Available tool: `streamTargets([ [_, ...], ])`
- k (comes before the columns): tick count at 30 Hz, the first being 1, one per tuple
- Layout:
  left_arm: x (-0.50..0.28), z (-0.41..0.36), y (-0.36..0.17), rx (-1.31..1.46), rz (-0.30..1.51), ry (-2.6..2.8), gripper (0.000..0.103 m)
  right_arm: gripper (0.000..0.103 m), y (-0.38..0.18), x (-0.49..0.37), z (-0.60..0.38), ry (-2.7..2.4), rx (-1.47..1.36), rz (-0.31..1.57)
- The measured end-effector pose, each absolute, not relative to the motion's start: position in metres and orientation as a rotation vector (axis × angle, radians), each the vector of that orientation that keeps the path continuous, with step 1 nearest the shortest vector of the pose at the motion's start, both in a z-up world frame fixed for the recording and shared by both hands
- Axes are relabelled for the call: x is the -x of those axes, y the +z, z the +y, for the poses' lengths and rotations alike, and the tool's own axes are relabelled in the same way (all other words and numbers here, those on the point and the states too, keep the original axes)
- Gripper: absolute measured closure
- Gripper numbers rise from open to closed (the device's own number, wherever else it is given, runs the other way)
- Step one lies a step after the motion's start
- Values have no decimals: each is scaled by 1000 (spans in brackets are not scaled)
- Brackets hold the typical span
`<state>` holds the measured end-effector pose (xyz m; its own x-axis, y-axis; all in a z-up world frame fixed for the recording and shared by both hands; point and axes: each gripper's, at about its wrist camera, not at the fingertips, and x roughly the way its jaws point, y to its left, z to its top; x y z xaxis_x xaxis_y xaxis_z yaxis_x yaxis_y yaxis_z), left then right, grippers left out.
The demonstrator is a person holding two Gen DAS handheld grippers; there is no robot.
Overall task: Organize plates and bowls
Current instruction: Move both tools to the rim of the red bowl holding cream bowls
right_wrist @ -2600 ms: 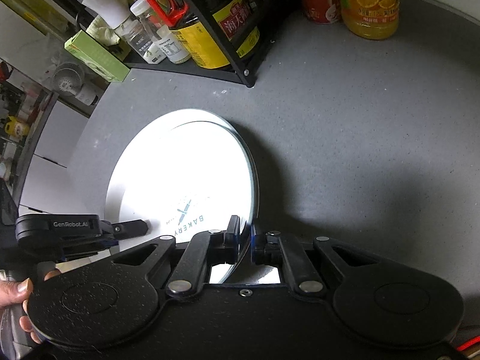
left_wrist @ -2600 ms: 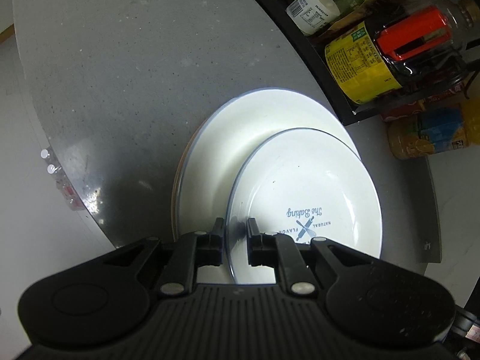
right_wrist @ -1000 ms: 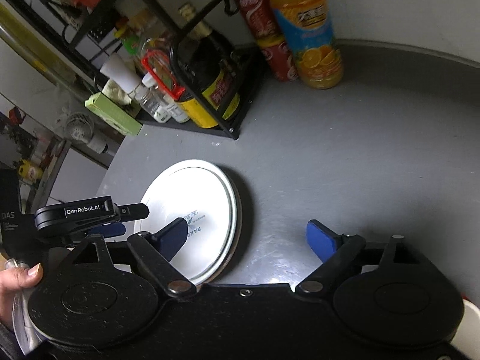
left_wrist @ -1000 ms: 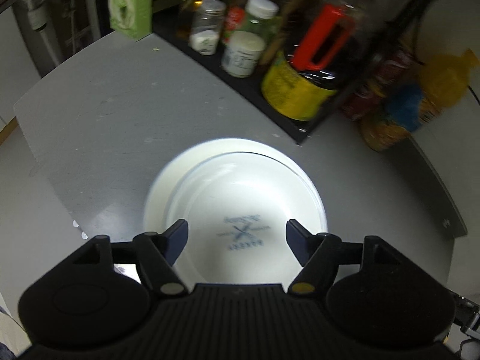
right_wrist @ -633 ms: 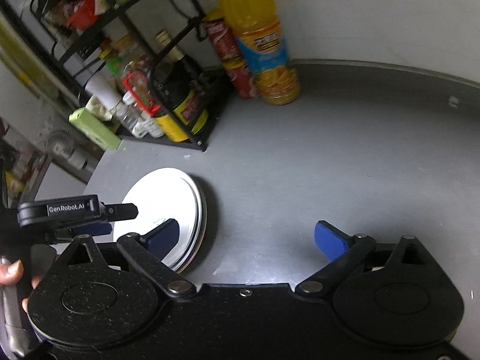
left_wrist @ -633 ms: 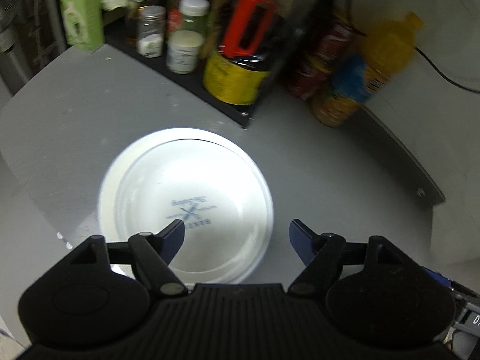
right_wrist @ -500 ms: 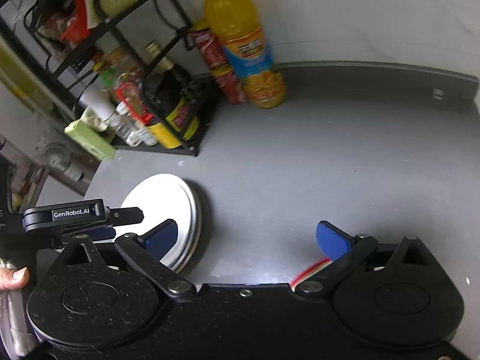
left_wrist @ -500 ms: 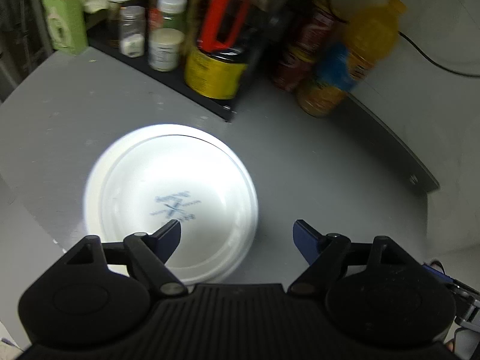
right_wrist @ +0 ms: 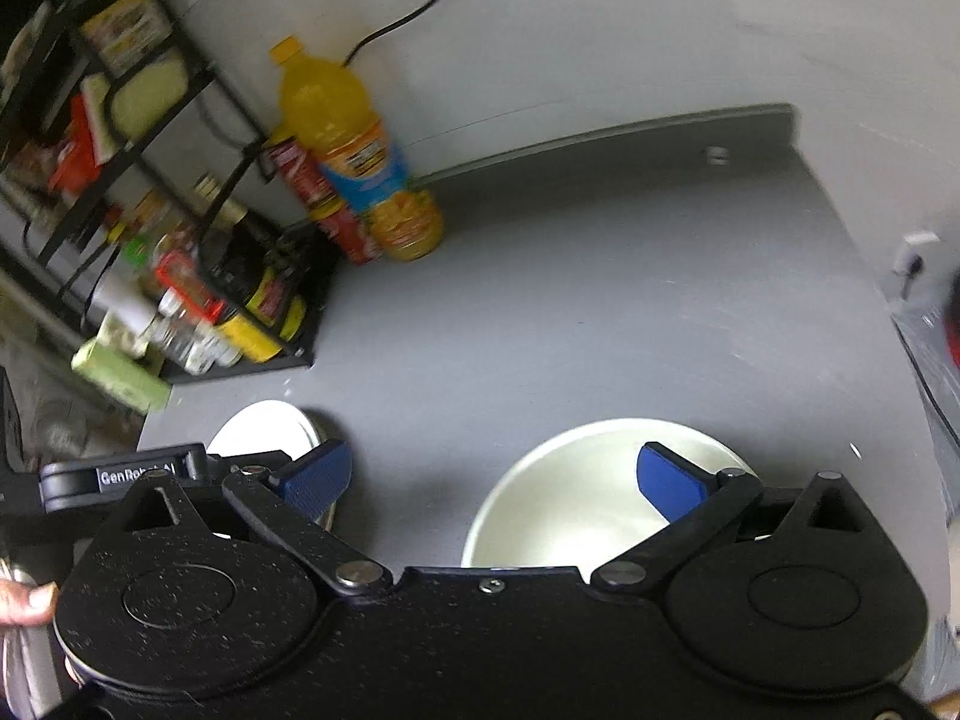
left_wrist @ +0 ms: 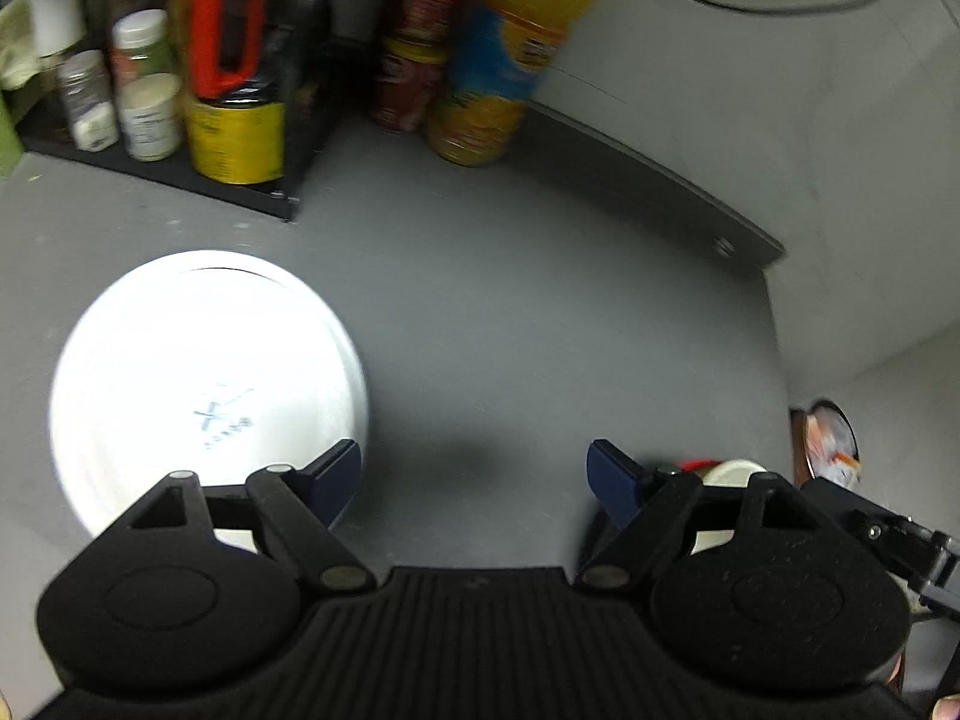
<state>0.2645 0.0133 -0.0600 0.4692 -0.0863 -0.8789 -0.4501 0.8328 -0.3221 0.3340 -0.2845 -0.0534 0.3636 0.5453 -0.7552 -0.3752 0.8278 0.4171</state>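
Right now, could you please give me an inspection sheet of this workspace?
Surface: grey countertop, bare in the middle.
Job's things: stack of white plates on the left; cream bowl on the right, below the right gripper.
Clutter: black rack of jars and bottles; orange juice bottle and red cans by the wall.
Grippers: left gripper jaws wide apart, empty; right gripper jaws wide apart, empty, one blue pad over the bowl.
Cables: black cable runs along the wall behind the juice bottle.
Surroundings: grey wall; everything past the counter's right edge is blurred.
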Motion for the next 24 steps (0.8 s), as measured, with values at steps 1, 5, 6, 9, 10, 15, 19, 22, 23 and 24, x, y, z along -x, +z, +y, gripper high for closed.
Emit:
streamTargets([
  [1,-268,9,-62,561,1084,220,22,0,-54,-333,-290,571,-199,1040],
  [5,-281,-10,-67,554,1111,154,22,0,-59,-325,-313,484,-263,1033],
  [6,-284,-15,-68,550,1115,138,22,0,-61,-322,-320,463,-275,1031],
  [9,-291,-31,-72,528,1131,84,22,1,-67,-317,-335,412,-301,1038],
  [10,-293,-35,-74,524,1135,68,22,1,-70,-315,-340,401,-309,1041],
  [15,-301,-55,-87,505,1181,16,22,1,-84,-309,-359,338,-339,1052],
  [19,-307,-66,-97,500,1206,-22,22,1,-96,-306,-371,305,-377,1065],
  [22,-312,-73,-104,491,1216,-45,22,3,-107,-304,-379,291,-411,1078],
  [23,-313,-75,-107,490,1222,-46,22,4,-112,-304,-381,289,-423,1083],
  [24,-314,-76,-110,490,1227,-43,22,7,-116,-303,-383,288,-435,1088],
])
